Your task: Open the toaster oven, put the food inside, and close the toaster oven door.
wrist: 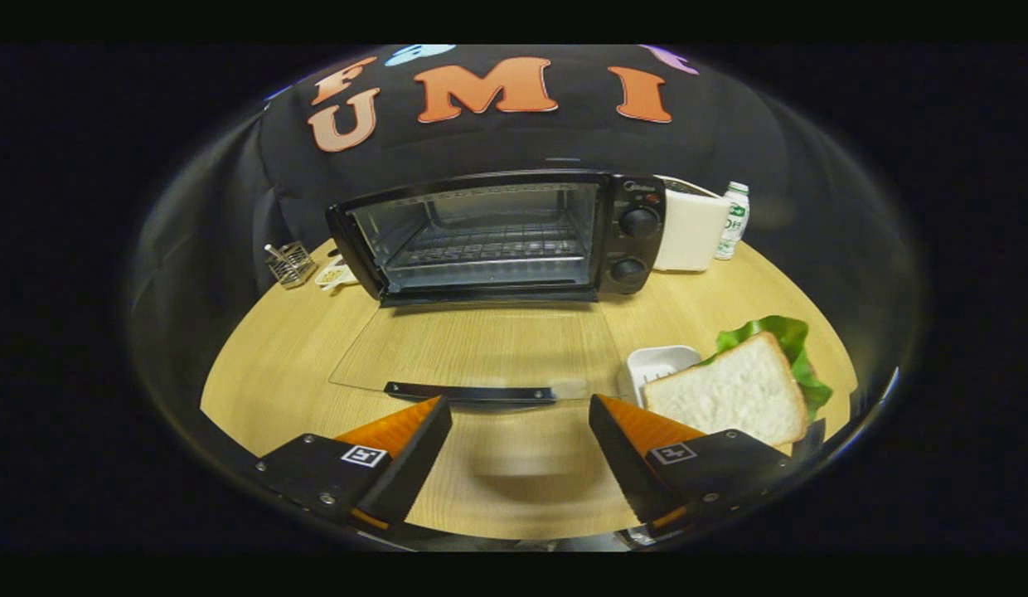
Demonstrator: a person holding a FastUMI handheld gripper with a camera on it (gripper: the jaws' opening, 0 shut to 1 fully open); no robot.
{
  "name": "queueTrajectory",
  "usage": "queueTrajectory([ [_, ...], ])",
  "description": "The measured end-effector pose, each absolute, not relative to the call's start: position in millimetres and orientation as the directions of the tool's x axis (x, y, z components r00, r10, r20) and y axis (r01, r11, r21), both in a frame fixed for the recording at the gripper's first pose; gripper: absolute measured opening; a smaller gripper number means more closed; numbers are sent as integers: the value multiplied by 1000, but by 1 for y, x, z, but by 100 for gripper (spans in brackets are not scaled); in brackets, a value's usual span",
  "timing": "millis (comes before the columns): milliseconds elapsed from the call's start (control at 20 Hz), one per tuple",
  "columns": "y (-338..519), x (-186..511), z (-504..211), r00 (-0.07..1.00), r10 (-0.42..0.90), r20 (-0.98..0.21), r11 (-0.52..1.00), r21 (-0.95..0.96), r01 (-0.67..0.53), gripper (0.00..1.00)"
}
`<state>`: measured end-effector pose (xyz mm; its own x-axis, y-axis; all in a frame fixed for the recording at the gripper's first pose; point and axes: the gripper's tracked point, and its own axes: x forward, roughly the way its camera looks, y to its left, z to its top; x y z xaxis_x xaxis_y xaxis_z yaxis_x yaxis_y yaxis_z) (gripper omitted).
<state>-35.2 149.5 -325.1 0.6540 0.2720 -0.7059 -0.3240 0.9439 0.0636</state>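
Gripper view: black toaster oven open, glass door lying flat.
Gripper spread, empty; white-bread lettuce sandwich still outside; loading, closing remain.

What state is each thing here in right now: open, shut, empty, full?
Black toaster oven: empty, wire rack bare.
Glass oven door: open, folded down flat over the wooden table.
Handheld gripper: open, fingers apart, nothing between them, just short of the door's handle.
White bread sandwich with green lettuce: outside the oven, beside the right finger.
Small white dish: looks empty.
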Motion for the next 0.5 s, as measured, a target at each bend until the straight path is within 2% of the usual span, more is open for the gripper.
queueTrajectory([
  [300, 93, -42, -279, 568, 351, -744, 911, 132, -391, 98],
  [500, 43, -32, -268, 527, 328, -784, 906, 102, -412, 98],
])
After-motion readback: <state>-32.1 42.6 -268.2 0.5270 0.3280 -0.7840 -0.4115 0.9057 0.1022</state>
